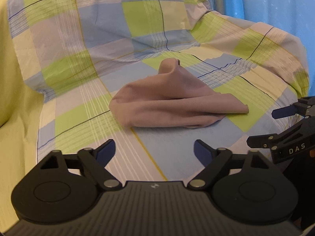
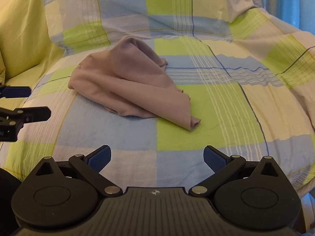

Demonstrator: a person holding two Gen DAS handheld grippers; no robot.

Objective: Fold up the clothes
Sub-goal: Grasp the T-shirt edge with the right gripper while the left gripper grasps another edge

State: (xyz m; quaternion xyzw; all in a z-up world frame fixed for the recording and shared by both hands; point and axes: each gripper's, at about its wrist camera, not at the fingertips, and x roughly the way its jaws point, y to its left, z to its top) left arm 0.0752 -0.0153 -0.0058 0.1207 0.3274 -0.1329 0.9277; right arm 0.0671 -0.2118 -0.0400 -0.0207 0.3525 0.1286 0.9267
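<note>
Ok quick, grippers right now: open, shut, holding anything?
Left gripper: open, empty, short of the brown garment.
Right gripper: open, empty, also short of the garment, which lies crumpled on the checked bedding.

- The left gripper (image 1: 154, 150) has its jaws spread wide, with nothing between them.
- The right gripper (image 2: 157, 155) is likewise spread wide and empty, just beside the left one and apart from it.

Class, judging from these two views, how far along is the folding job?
Done: nothing visible; the crumpled mauve cloth garment lies bunched on the green-and-blue checked bedsheet. In hand: nothing; left hand-held gripper and right hand-held gripper are open, short of it. Left: flattening and every fold.
</note>
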